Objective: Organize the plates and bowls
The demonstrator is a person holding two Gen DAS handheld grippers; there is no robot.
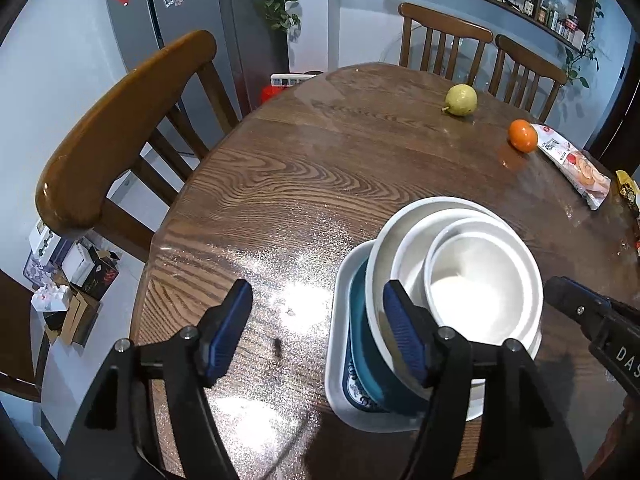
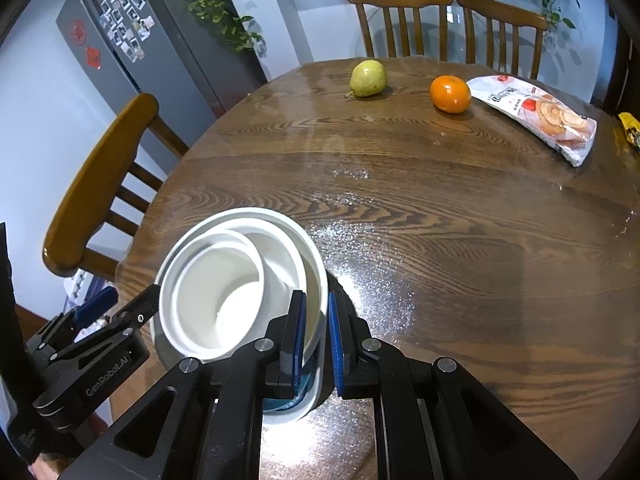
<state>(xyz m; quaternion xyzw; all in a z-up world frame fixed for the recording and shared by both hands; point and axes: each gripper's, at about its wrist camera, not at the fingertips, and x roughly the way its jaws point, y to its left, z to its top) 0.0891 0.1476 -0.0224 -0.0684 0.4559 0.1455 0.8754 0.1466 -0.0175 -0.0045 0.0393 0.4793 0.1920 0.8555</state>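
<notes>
From the left wrist, the left hand-held gripper point(image 1: 318, 330) is spread wide, its right finger against the stack point(image 1: 448, 292) of bowls on plates at 5 o'clock near the worktop point(image 1: 288, 184) edge; bare wood runs to 12 o'clock, toward pear point(image 1: 461, 99) and orange point(image 1: 522, 135). From the right wrist, the right hand-held gripper point(image 2: 316, 340) pinches the stack's point(image 2: 240, 280) rim at 7 o'clock; open wood lies toward 3 o'clock.

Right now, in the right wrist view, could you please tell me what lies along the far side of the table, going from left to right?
Pear → orange → white snack packet → yellow wrapper, cut off at the picture's right edge.
</notes>
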